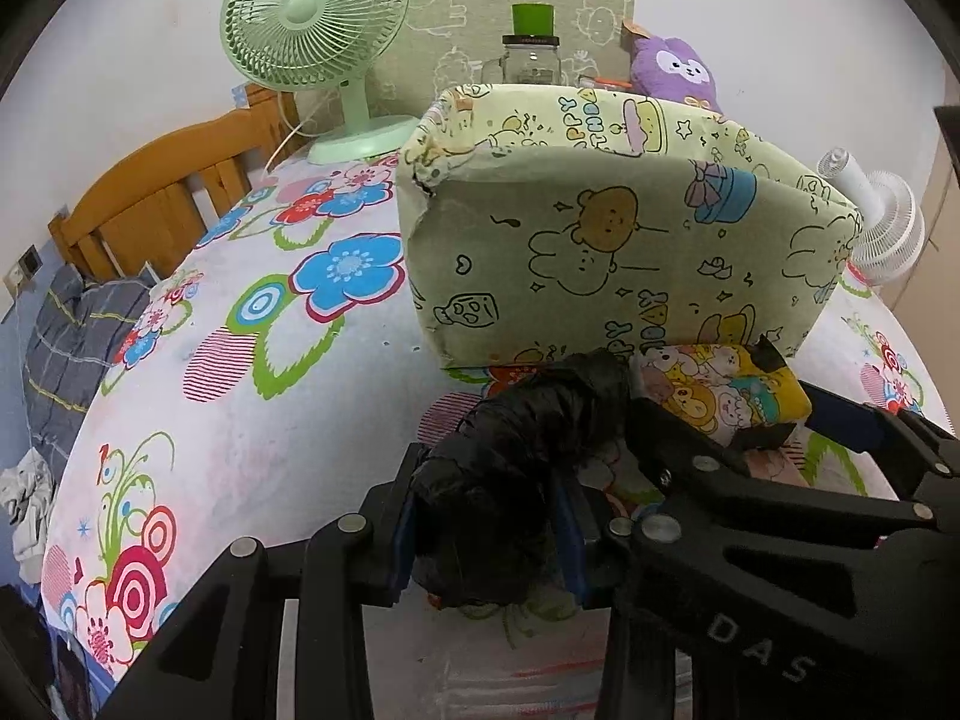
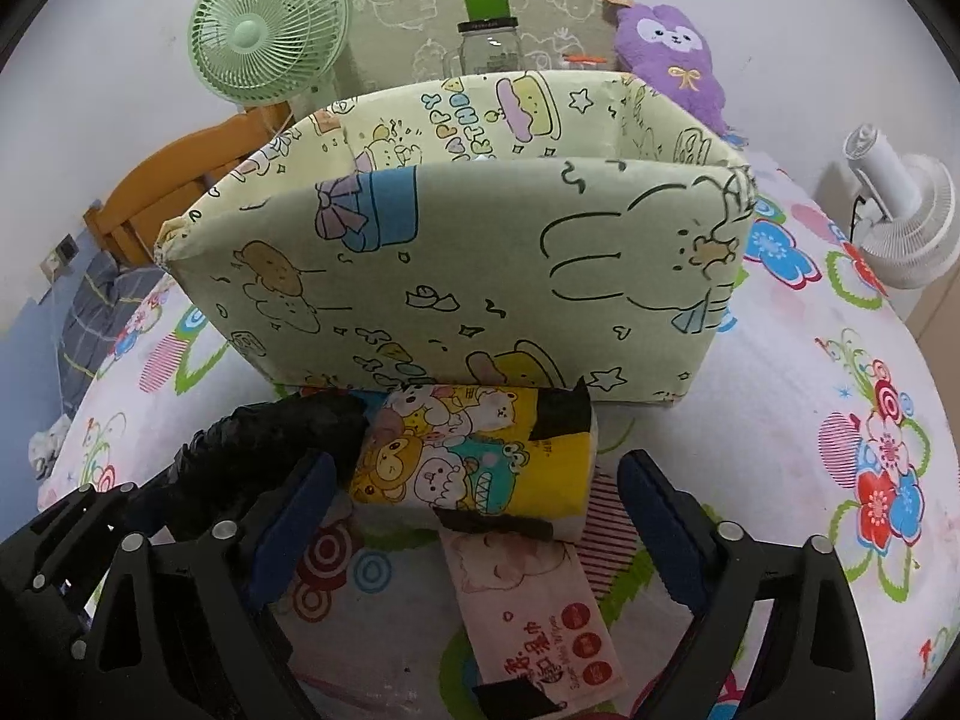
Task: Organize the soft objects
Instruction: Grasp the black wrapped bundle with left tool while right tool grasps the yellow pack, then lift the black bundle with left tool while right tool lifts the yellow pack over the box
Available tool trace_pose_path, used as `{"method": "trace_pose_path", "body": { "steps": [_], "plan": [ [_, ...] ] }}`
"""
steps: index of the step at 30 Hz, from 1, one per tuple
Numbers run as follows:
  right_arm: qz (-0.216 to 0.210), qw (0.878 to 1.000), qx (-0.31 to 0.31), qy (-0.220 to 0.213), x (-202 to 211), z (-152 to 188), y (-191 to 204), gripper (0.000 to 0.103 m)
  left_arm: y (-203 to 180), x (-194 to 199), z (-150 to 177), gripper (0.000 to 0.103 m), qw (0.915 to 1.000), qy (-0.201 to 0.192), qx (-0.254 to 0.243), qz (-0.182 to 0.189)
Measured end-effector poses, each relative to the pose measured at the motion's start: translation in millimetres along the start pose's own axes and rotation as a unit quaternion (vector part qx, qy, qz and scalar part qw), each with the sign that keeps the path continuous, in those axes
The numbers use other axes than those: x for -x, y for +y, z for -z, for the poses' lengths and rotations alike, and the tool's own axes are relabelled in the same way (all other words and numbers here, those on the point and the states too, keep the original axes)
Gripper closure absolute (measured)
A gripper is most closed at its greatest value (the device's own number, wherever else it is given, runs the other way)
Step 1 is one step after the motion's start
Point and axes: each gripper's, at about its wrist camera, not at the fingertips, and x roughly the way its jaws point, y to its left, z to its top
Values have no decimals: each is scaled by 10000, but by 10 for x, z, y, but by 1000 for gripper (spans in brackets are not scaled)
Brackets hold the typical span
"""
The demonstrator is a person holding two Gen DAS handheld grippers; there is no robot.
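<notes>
Lying across a bed (image 2: 840, 360) with a flower-printed sheet, the things read from left to right as follows. At the far left stands a wooden headboard (image 1: 150, 192), and in front of it one green desk fan (image 1: 312, 18) sits on the bed. The left gripper (image 1: 486, 534) is clenched on a black crinkled bundle (image 1: 528, 438), its blue pads pressing both sides; the bundle rests on the sheet, just in front of the box and touching the tissue pack beside it.

One open box (image 2: 480, 276) covered in pale green cartoon paper stands in the middle of the bed. Its inside walls show the same print; what lies in it cannot be made out from either view, since the front wall hides the bottom.

Just before the box lies one yellow cartoon tissue pack (image 2: 474, 462), patched with black tape, between the wide-spread fingers of the right gripper (image 2: 480, 516), which is released and presses on nothing. One pink wet-wipes packet (image 2: 540, 612) lies nearer the camera, its far end tucked under the tissue pack.

Behind the box stand one glass jar (image 2: 489, 48) with a green cylinder on its lid and one purple plush toy (image 2: 666, 60). At the far right sits one white fan (image 2: 906, 222).
</notes>
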Motion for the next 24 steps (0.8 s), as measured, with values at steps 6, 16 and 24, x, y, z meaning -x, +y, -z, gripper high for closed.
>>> {"method": "trace_pose_path", "body": {
  "steps": [6,16,24],
  "plan": [
    [13,10000,-17,98,-70,-11,11,20,-4,-82,-9,64,9999,107,36,106],
    [71,10000,6,41,-56,-11,27,25,-17,-80,6,65,9998,82,19,167],
    [104,9999,-19,-48,80,41,-8,26,-68,15,35,65,9996,15,-9,266]
  ]
}}
